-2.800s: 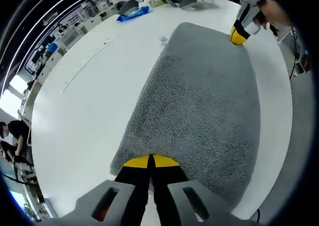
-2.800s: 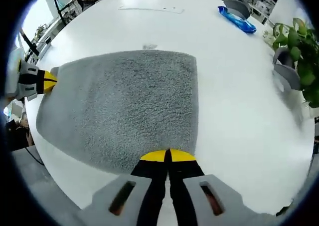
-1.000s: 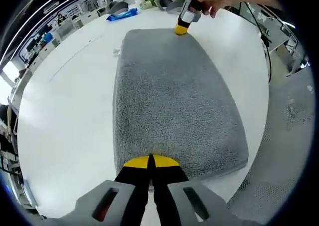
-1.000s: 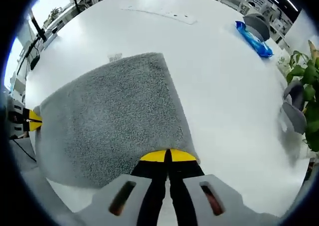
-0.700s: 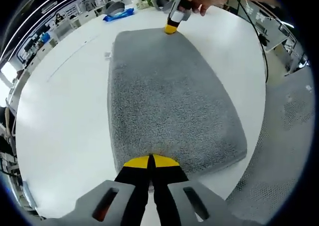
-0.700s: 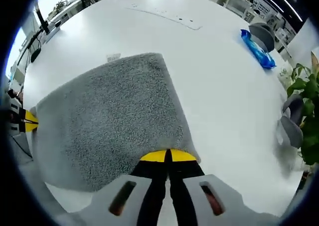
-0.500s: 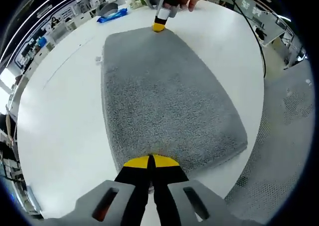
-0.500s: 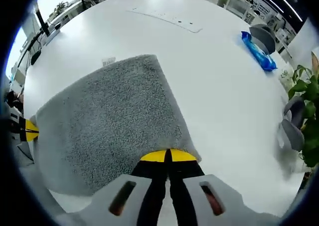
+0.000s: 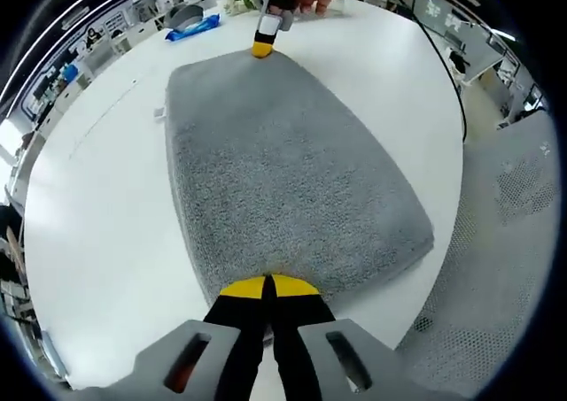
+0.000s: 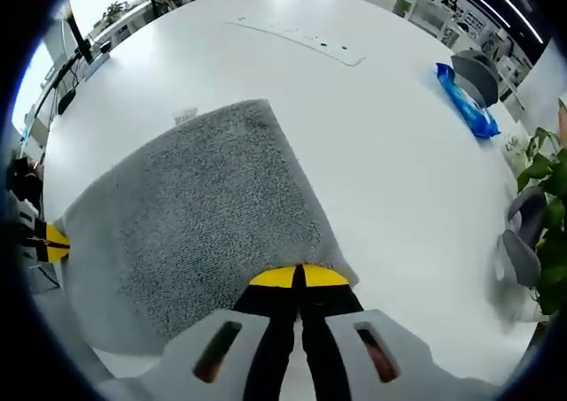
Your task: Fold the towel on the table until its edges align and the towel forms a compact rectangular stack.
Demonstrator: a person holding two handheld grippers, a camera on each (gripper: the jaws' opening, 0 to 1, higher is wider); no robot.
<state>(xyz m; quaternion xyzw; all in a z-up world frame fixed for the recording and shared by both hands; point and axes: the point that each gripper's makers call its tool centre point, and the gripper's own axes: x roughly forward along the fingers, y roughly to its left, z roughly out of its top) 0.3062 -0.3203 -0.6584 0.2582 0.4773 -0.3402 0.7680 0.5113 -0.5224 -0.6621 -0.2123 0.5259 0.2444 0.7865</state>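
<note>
Grippers are pinching opposite ends of the grey towel point(image 9: 283, 171): left gripper point(image 9: 267, 286) and right gripper point(image 10: 298, 277) both clamped on corners, long axis running between them.

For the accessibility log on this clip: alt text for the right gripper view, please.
The right tool, jaws shut, pinches the near edge of a grey towel spread on a white table. The left tool holds the towel's far left corner; a blue packet lies beyond.

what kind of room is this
Probably an open office or lab: a big white table, rows of desks with equipment behind it, and a potted plant at the table's edge.
</note>
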